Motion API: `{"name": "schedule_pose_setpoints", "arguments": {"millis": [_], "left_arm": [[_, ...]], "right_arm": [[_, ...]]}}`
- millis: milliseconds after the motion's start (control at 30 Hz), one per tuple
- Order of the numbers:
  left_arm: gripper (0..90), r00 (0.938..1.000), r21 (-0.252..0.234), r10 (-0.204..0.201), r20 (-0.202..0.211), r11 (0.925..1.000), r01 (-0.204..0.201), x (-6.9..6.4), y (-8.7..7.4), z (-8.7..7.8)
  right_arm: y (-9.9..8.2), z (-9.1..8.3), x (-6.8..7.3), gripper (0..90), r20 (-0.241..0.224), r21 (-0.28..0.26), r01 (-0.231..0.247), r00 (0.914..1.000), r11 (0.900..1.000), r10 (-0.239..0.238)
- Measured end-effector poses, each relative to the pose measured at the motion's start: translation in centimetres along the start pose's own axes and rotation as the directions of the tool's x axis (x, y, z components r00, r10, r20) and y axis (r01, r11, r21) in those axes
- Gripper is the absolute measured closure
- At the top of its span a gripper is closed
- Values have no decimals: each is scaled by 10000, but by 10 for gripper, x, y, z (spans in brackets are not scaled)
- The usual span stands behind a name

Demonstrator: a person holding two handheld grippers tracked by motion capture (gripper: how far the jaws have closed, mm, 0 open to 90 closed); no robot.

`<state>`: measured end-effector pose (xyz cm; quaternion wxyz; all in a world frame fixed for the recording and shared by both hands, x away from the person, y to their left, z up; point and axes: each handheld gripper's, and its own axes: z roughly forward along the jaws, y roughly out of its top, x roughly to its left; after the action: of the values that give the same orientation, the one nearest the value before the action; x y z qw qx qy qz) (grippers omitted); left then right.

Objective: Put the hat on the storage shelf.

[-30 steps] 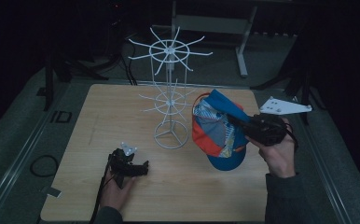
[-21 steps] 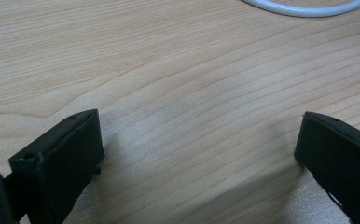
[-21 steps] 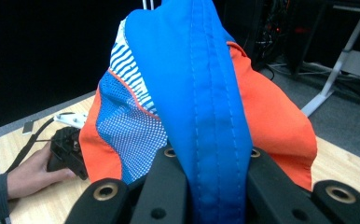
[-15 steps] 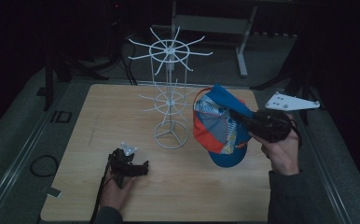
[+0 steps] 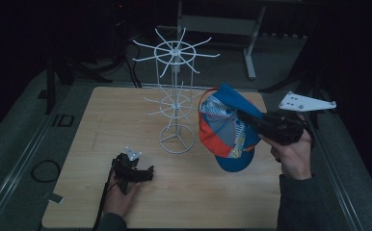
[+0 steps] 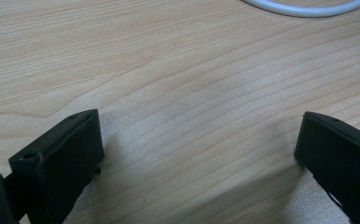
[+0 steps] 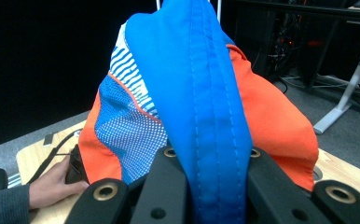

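A white wire hanging rack stands mid-table on a ring base. To its right a blue, orange and white cap hangs in the air, held up by my right gripper, which is shut on it. In the right gripper view the jaws of that gripper pinch a blue stitched fold of the cap. My left gripper rests low on the table near the front left, open and holding nothing. Its view shows the left gripper with jaws wide apart over bare wood and the rack's base ring beyond.
The wooden table sits on a grey floor with dark surroundings. A metal stand leg is behind the table. The hand on the left gripper shows in the right gripper view.
The right gripper has lifted the cap a little and shifted slightly right, tipping it more upright. The left gripper has stayed put.
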<state>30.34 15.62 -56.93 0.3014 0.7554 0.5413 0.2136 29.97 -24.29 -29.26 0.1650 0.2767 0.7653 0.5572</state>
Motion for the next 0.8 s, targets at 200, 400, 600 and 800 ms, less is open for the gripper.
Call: {"name": "schedule_pose_setpoints", "arguments": {"millis": [200,400,600,800], "left_arm": [[14,10000,5,-1,5,10000,1,0,0,0],[14,10000,-6,-3,4,10000,3,0,0,0],[14,10000,-8,4,-9,10000,-4,0,0,0],[14,10000,7,14,-4,10000,-14,0,0,0]], "right_arm": [[2,0,2,873,-159,-100,13,9999,9999,-14],[5,-1,5,873,-220,-235,113,9997,9997,-118],[10,-3,8,872,-608,-386,96,9981,9992,-120],[12,-4,11,873,-685,-486,141,9975,9987,-174]]}}
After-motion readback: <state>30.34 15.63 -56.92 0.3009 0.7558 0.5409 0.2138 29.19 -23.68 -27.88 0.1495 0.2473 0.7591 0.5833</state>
